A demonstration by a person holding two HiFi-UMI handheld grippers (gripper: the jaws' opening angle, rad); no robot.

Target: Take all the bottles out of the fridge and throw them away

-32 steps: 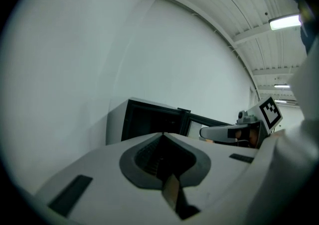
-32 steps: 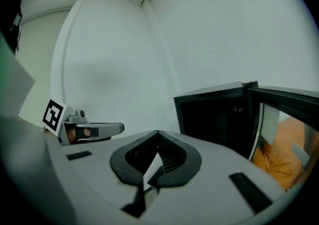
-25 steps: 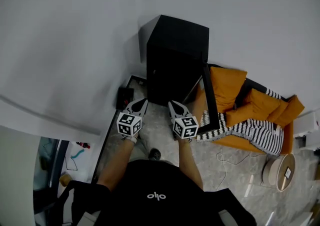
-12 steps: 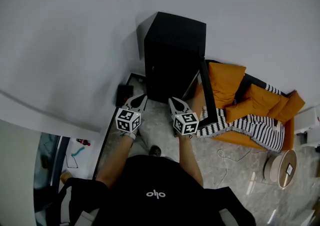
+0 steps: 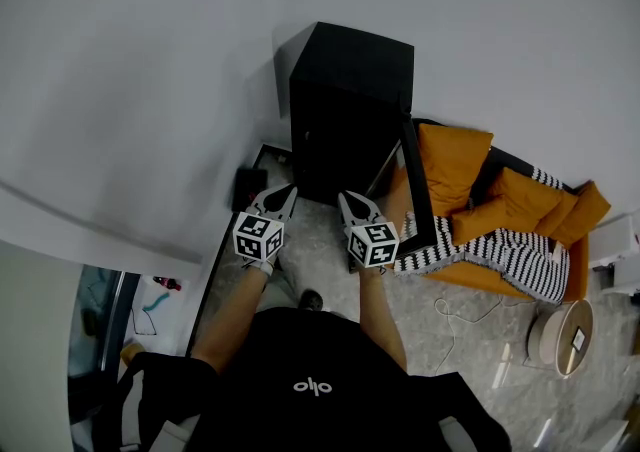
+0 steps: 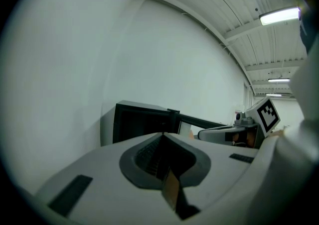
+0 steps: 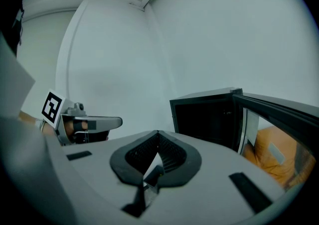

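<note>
**A:** Fridge position?

**B:** Black fridge [image 5: 345, 140], upper centre of the head view, against the white wall. It stands upright with its long axis vertical, and its open front faces the bottom of the frame. The door [image 5: 420, 190] stands out edge-on at frame right, beside orange cushions [image 5: 455, 165].

**A:** Inside?

**B:** Dark, cannot make out the contents.

**A:** Grippers?

**B:** Left hand-held gripper [image 5: 287, 192] and right hand-held gripper [image 5: 346, 199] sit side by side just below the fridge, tips pointing at it. Both pairs of jaws are pressed together, holding nothing.
</note>
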